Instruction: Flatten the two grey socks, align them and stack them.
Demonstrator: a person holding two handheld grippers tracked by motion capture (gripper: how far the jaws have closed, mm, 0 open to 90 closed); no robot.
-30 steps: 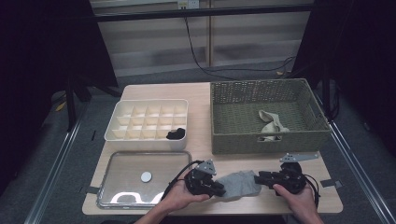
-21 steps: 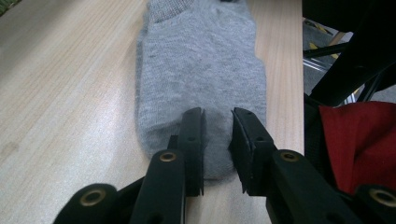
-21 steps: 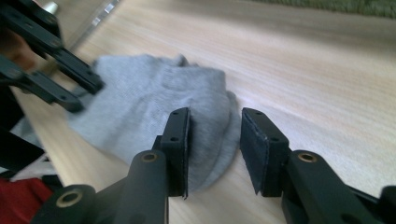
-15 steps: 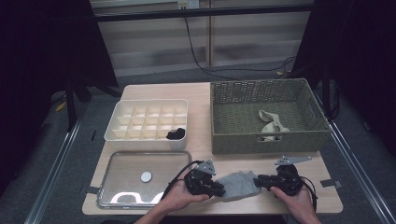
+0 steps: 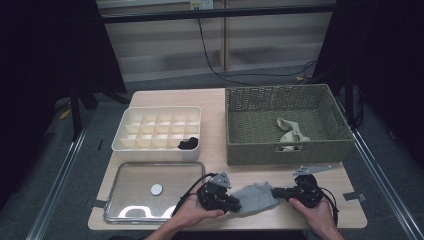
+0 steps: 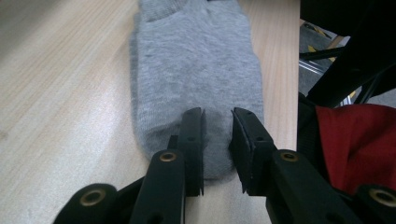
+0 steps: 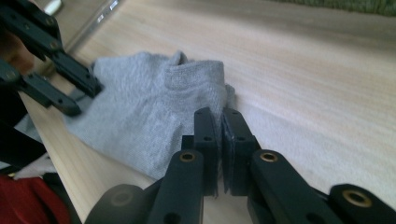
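1. The wooden worktop (image 5: pixel 220 100) carries everything. A grey sock (image 5: pixel 254 196) lies flat near its front edge, between two hand-held grippers.
2. What has just changed: the right gripper (image 5: pixel 278 192) has been closing its jaws, and in the right gripper view they now stand pressed almost together on the edge of the sock's near end. By my reading, the sock is now pinched at both ends and ready to be stretched, folded or lifted.
3. The left gripper (image 5: pixel 235 205) has not moved. In the left gripper view its jaws are narrowed around a small bunch of cloth at the sock's rounded end, which looks like a pinch.
4. A woven basket (image 5: pixel 250 150) fills the back right part of the worktop and holds a pale sock (image 5: pixel 290 132).
5. A white divided box (image 5: pixel 125 142) sits at the back left, with a dark rolled item (image 5: pixel 188 144) in its front right cell.
6. A clear lid (image 5: pixel 115 200) lies at the front left corner, just beside the left hand.
7. Open room: a bare strip runs between the basket's front wall and the sock. The front edge lies close behind both hands, so pulling backward risks dragging the sock off.
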